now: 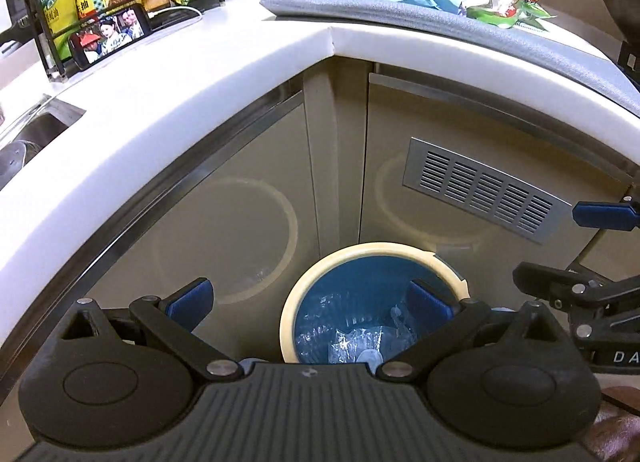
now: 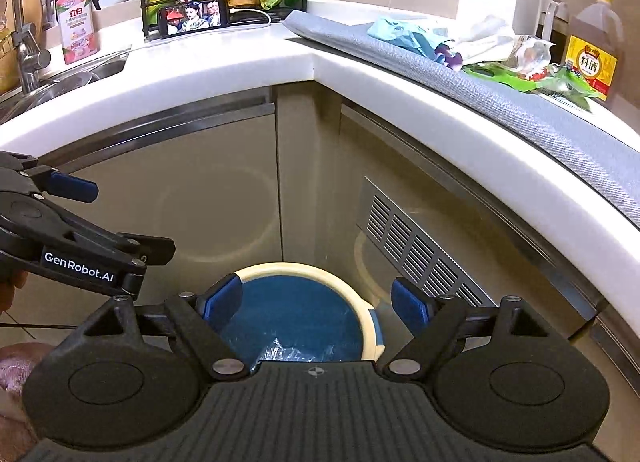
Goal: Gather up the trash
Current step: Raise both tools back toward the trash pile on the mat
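The worktop [image 2: 224, 62] is smooth, glossy white stone-like material. On it lies a grey woven cloth mat [image 2: 500, 114], matt and coarse. The cabinet doors [image 2: 208, 198] below are glossy beige panels that reflect the bin rim. A brushed metal vent grille [image 1: 480, 190] sits right of centre. The trash bin [image 1: 360, 282] has a smooth cream plastic rim and a blue ribbed inside, holding crinkled clear plastic. Each tool, left tool [image 1: 316, 298] and right tool [image 2: 316, 302], is matt black plastic with blue pads.
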A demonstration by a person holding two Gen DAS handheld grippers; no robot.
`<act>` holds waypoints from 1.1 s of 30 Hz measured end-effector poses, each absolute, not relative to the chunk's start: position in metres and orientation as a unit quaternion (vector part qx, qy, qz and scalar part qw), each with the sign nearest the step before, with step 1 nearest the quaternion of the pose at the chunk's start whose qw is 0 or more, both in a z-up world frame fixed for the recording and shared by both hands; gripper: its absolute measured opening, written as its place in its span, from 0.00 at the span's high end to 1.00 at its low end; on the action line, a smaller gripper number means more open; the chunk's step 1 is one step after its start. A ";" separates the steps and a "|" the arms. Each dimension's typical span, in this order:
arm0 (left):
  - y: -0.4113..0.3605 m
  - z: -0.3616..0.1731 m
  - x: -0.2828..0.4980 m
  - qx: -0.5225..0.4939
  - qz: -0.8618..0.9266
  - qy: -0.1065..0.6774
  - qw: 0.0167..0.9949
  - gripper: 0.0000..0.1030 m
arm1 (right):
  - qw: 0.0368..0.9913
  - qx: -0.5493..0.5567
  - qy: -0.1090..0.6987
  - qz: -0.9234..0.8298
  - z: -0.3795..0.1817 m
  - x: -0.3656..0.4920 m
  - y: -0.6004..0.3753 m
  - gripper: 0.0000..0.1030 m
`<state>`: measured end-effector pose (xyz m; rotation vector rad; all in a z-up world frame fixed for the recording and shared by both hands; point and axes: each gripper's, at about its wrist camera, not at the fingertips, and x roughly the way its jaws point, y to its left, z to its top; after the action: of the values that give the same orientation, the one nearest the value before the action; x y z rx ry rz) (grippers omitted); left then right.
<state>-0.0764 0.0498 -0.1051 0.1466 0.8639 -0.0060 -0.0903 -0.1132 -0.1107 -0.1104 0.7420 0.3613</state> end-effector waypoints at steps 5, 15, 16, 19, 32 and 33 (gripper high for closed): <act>0.050 -0.104 -0.079 0.074 -0.001 0.409 0.909 0.00 | 0.916 -0.051 0.358 0.173 -0.109 -0.091 -0.113 0.18; 0.048 -0.065 -0.068 0.057 -0.005 0.373 0.926 0.00 | 0.936 -0.018 0.319 0.149 -0.082 -0.090 -0.135 0.18; 0.047 -0.057 -0.064 0.047 -0.007 0.368 0.929 0.00 | 0.939 -0.009 0.313 0.144 -0.076 -0.088 -0.140 0.18; 0.044 -0.031 -0.051 0.022 -0.011 0.346 0.938 0.00 | 0.950 0.009 0.284 0.129 -0.057 -0.084 -0.154 0.16; -0.002 0.032 0.052 -0.039 -0.027 0.306 0.951 0.00 | 0.976 0.054 0.203 0.054 -0.016 -0.022 -0.216 0.11; -0.006 0.032 0.064 -0.048 -0.029 0.310 0.949 0.00 | 0.977 0.061 0.199 0.043 -0.015 -0.014 -0.222 0.10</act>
<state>0.0638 -0.0059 0.0322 -0.0970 0.6301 -0.0585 -0.0142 -0.2219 -0.0146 0.1239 0.4003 0.0861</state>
